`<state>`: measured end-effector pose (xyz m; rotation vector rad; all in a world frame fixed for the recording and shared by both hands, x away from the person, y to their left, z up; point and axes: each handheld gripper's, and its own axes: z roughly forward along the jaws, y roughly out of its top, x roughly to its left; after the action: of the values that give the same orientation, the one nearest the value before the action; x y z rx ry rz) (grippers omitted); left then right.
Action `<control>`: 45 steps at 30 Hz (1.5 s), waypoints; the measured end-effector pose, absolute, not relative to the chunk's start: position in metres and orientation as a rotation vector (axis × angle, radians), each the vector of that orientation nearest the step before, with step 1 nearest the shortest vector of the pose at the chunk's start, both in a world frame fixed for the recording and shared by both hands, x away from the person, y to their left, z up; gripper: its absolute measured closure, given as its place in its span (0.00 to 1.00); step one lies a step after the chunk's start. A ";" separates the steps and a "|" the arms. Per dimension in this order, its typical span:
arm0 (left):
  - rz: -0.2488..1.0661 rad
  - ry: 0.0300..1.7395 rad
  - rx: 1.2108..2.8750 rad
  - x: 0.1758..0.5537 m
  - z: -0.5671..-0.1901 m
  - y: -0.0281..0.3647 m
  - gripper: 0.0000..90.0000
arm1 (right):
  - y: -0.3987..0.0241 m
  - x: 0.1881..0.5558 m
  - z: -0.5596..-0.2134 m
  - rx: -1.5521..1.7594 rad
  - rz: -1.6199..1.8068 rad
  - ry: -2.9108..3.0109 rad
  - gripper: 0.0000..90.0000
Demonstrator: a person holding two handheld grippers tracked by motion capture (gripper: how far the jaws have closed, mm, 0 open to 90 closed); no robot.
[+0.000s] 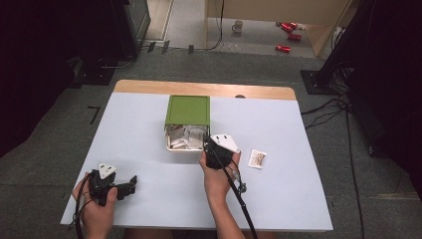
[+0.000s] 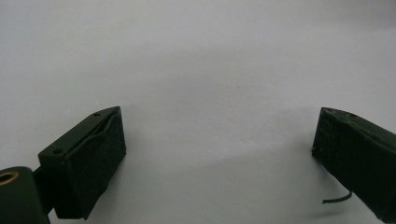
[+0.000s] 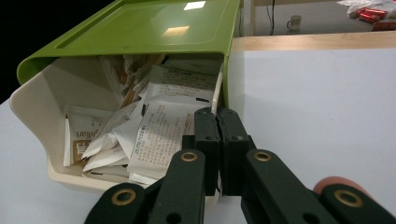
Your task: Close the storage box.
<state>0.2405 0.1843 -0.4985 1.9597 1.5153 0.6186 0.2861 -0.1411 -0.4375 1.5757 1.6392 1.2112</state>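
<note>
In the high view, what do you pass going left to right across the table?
Left hand-held gripper → green-lidded box of packets → right hand-held gripper → lone packet lying on the table.

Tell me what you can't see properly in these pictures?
- Back of the box: the green lid covers it, high view.
- Lower packets: buried under the top ones, right gripper view.
- Print on the loose packet: too small, high view.
- Whether the right gripper pinches anything: the shut jaws hide it.
</note>
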 end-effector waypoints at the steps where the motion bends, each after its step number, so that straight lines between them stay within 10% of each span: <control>1: 0.619 1.515 1.960 0.240 -0.499 0.184 0.03 | -0.141 0.286 -0.437 1.578 1.211 1.638 0.99; 45: 0.617 1.516 1.959 0.240 -0.499 0.184 0.03 | -0.140 0.284 -0.443 1.580 1.198 1.615 1.00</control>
<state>0.2405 0.1842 -0.4985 1.9586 1.5160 0.6171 0.2836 -0.1400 -0.4426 1.5802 1.6147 1.1982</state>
